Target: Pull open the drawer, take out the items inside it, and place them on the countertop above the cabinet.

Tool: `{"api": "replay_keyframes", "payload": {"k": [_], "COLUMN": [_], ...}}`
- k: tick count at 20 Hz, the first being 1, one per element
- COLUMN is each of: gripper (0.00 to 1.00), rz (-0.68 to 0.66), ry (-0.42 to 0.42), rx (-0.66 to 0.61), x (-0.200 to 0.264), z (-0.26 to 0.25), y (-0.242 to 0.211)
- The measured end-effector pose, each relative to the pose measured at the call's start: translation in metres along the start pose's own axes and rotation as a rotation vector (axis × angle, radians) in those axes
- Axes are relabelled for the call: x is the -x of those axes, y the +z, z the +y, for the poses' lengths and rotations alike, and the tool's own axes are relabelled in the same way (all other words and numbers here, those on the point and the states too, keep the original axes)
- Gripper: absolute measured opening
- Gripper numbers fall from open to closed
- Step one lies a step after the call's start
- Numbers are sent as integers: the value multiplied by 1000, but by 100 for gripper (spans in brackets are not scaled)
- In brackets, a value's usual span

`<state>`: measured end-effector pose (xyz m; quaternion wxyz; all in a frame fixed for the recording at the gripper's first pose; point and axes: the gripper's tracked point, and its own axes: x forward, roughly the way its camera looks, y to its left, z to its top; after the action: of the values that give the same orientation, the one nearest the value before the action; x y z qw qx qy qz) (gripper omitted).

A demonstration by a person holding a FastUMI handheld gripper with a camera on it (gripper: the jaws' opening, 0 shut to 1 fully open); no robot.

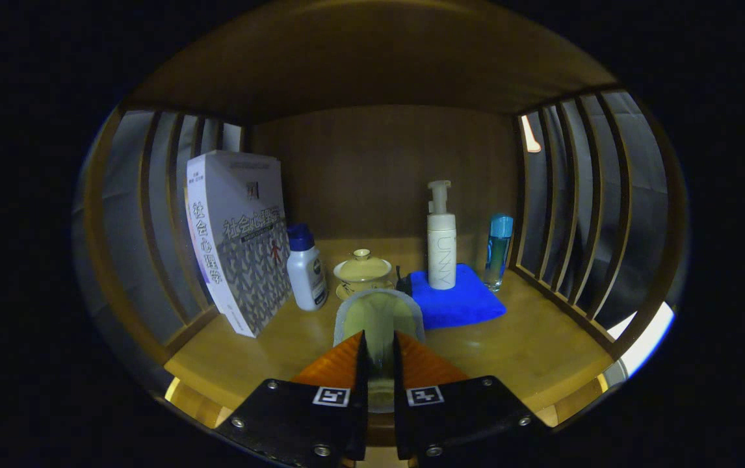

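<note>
My gripper (379, 337) is shut on the wall of a clear, frosted glass cup (380, 313), which stands up between the fingers with its rim just ahead of them. The cup is held over the front part of the wooden countertop (528, 351); I cannot tell whether its base touches the wood. Just beyond the cup sits a cream lidded tea bowl (362, 270) on its saucer.
A big grey-white book (237, 237) leans at the left, a white bottle with a blue cap (305, 268) beside it. To the right a blue cloth (460, 300) carries a white pump bottle (441, 242); a clear blue-capped bottle (498, 252) stands by the slatted right wall (574, 214).
</note>
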<state>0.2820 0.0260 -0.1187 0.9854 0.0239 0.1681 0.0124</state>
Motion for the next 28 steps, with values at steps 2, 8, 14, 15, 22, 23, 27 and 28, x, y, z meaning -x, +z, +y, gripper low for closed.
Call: {"api": "replay_keyframes", "payload": {"k": [2, 8, 14, 15, 22, 23, 27, 28], "gripper": [21, 55, 95, 95, 95, 95, 95, 95], "rz": [4, -71, -364, -413, -457, -441, -361, -352], "ry": [-4, 36, 74, 82, 106, 113, 112, 132], "rx": [-16, -65, -56, -46, -52, -45, 16, 19], "x": [-6, 6, 113, 135, 254, 257, 271, 277], "z": [-4, -3, -7, -9, -14, -11, -1, 5], "y": [-2, -2, 46, 45, -22, -33, -88, -99]}}
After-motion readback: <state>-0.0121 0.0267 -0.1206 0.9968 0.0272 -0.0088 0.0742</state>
